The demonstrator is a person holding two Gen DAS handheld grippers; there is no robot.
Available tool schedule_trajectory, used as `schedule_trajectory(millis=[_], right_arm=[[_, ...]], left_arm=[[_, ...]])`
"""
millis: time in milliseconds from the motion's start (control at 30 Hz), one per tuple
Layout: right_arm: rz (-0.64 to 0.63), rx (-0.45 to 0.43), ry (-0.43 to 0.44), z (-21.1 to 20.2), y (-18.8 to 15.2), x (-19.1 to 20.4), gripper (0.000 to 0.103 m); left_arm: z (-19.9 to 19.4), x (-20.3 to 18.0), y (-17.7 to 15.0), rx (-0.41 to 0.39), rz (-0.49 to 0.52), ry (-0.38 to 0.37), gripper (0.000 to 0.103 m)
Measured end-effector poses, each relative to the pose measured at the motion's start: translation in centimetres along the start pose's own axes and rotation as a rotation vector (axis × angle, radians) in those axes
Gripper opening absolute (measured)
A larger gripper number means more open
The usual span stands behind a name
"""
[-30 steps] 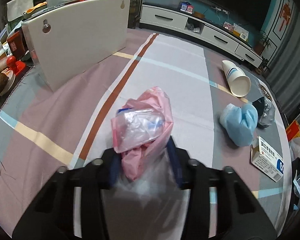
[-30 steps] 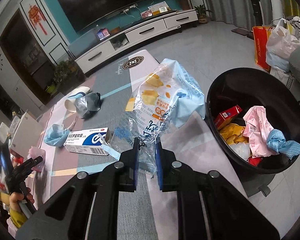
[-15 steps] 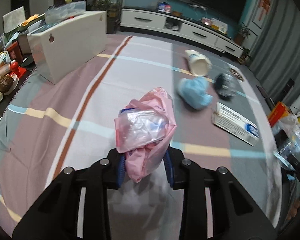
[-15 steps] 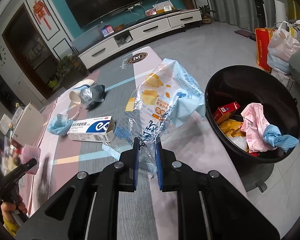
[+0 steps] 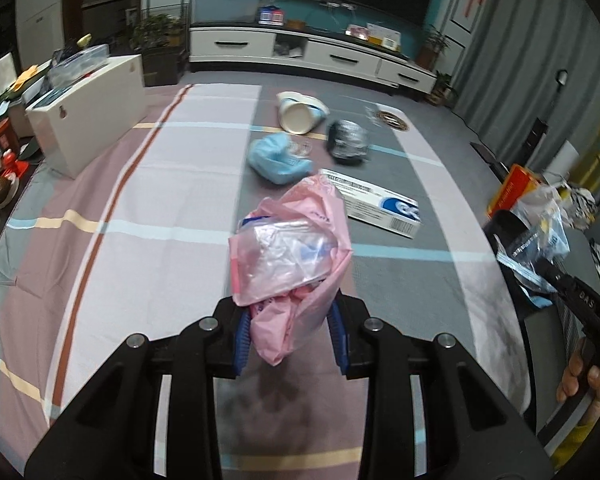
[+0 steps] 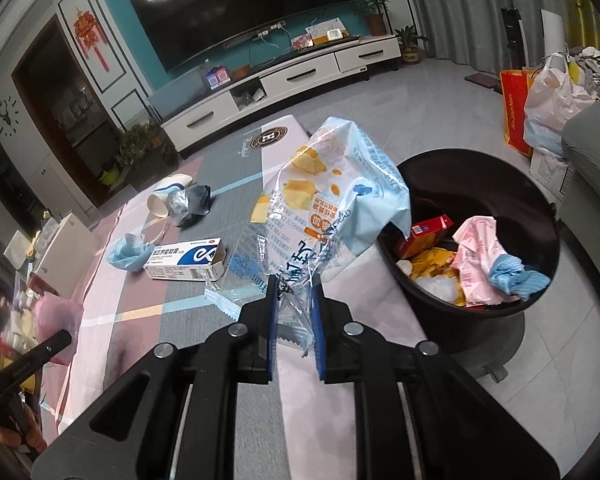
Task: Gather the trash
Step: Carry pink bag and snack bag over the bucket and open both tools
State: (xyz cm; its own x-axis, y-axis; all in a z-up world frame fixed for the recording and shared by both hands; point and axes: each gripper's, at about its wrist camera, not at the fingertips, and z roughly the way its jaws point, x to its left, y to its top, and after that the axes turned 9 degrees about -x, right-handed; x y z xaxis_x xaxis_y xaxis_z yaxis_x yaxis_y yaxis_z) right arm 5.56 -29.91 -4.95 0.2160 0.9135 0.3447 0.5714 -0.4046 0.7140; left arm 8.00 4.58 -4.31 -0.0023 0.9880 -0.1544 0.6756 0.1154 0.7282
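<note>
Our left gripper [image 5: 290, 332] has its jaws clenched on a crumpled pink plastic bag [image 5: 290, 256], lifted above the striped cloth of the bench [image 5: 148, 248]; these jaws have just been closing on it. Our right gripper [image 6: 294, 304] grips a clear-and-blue snack wrapper [image 6: 328, 204], raised beside the black trash bin [image 6: 540, 216], which already contains wrappers and a red box. On the bench lie a medicine box [image 6: 184, 258], a blue mask [image 5: 278, 158], a paper cup [image 5: 300, 114] and a dark wrapper [image 5: 348, 140].
</note>
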Motion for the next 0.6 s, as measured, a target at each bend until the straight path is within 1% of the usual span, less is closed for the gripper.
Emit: schedule_trajectory(millis=[333,600], right_arm=[[-0.018,-0.058,-0.018,-3.2,0.4,-1.6,0.016],[-0.028,-0.091,-0.056,-4.9,0.8,-3.5,0.016]], left_arm=[[-1.5,-6.9,0.3,-0.017,0.103,-0.084,0.034],[-1.8,-11.7,0.7,-0.032,0.181,-0.137,0.034]])
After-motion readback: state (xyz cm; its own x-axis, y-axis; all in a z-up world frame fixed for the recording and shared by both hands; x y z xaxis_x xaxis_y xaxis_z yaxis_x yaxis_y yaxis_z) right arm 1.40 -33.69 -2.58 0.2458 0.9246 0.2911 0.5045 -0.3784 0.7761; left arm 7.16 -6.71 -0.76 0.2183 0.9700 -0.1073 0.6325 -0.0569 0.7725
